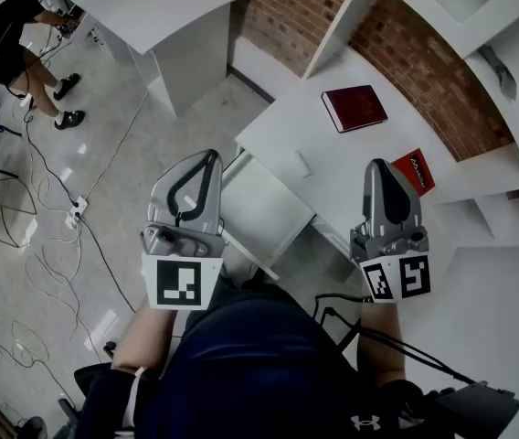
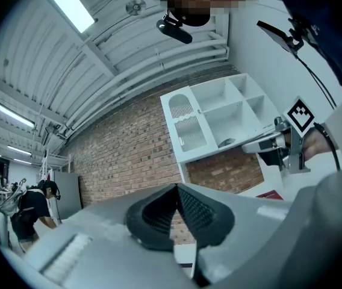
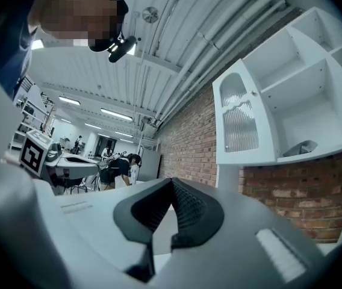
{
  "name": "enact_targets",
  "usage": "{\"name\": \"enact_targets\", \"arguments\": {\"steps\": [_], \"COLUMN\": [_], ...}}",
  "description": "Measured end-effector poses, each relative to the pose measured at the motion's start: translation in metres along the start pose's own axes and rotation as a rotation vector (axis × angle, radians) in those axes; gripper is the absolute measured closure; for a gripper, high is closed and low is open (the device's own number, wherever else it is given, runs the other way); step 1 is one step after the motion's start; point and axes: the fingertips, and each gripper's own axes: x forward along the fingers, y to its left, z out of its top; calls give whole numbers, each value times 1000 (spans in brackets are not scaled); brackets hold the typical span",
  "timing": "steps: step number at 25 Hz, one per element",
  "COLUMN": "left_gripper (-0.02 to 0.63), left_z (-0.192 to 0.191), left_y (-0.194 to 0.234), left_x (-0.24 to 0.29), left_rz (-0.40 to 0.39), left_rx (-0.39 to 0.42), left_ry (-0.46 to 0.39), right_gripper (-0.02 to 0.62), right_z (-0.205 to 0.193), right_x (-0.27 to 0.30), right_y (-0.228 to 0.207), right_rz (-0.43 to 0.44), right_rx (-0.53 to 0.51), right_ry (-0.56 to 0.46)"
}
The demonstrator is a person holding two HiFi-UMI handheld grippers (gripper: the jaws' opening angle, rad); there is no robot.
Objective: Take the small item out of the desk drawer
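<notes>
Both grippers are held up in front of the person's body, short of the white desk (image 1: 333,167). My left gripper (image 1: 206,159) is shut with nothing between its ribbed pads (image 2: 190,205), and it hovers over the white drawer part (image 1: 269,210) under the desk's near edge. My right gripper (image 1: 380,166) is also shut and empty, its tip over the desk top near a red book (image 1: 416,171). In the left gripper view the left gripper (image 2: 176,189) points up at the brick wall; the right gripper (image 3: 172,183) does the same in its own view. I see no small item, and the drawer's inside is hidden.
A dark red book (image 1: 354,108) lies on the desk farther back. White shelves (image 1: 506,80) rise at the right against the brick wall (image 1: 287,7). Another white table (image 1: 164,12) stands at the upper left, with a person (image 1: 17,35) beside it. Cables (image 1: 68,245) trail over the floor.
</notes>
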Motion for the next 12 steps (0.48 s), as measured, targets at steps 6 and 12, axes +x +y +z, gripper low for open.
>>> {"name": "enact_targets", "arguments": {"steps": [6, 12], "left_gripper": [603, 603], "left_z": [-3, -9], "left_y": [4, 2], "left_x": [5, 11], "left_rz": [-14, -38], "left_rx": [7, -7], "left_ry": [-5, 9], "right_gripper": [594, 594], "right_z": [-3, -8], "right_x": [5, 6], "right_y": [-1, -2], "right_rz": [-8, -14], "right_rx": [2, 5], "right_ry": [14, 30]}}
